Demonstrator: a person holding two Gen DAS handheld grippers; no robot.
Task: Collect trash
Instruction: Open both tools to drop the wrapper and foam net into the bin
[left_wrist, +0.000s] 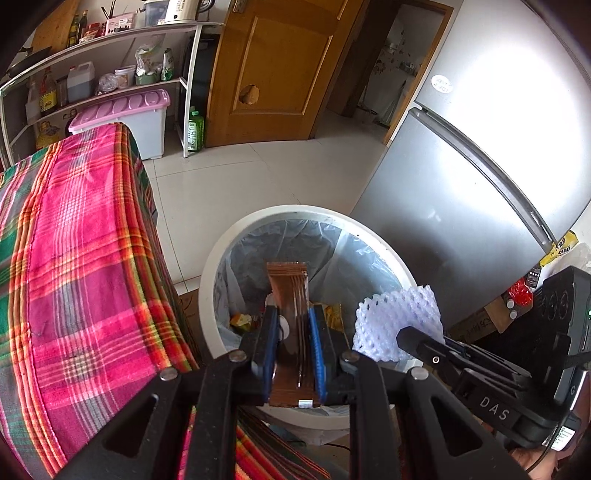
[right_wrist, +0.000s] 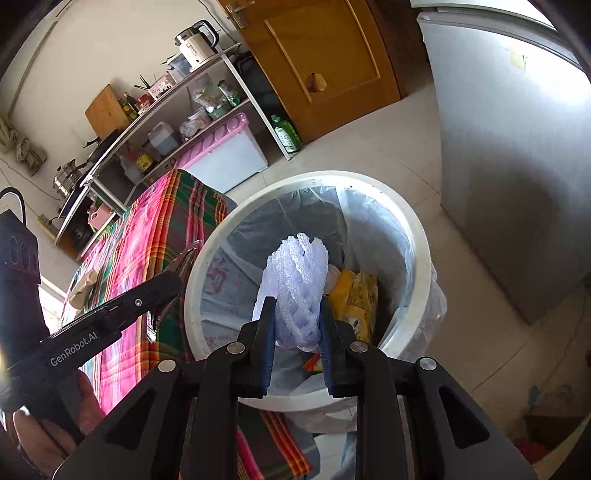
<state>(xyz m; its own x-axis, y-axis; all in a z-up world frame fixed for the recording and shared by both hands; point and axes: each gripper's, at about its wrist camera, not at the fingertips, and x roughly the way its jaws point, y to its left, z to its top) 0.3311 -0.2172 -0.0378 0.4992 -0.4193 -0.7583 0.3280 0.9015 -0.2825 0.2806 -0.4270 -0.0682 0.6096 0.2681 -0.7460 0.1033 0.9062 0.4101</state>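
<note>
A white round trash bin (left_wrist: 210, 280) (right_wrist: 421, 236) with a clear liner stands on the floor, with yellow wrappers (right_wrist: 354, 295) lying inside. My left gripper (left_wrist: 291, 314) is shut on a flat brown ribbed plastic tray (left_wrist: 290, 291), held over the bin's mouth. My right gripper (right_wrist: 297, 302) is shut on a white foam fruit net (right_wrist: 299, 284) (left_wrist: 399, 321), also above the bin. In the left wrist view, the right gripper (left_wrist: 421, 341) comes in from the right with the net sticking out of it.
A table under a pink plaid cloth (left_wrist: 74, 258) (right_wrist: 147, 251) stands left of the bin. A silver fridge (left_wrist: 461, 166) is on the right. A shelf rack (left_wrist: 110, 74), a pink-lidded box (left_wrist: 125, 114) and a wooden door (left_wrist: 277, 66) are behind. A hand (right_wrist: 44, 432) grips the left tool.
</note>
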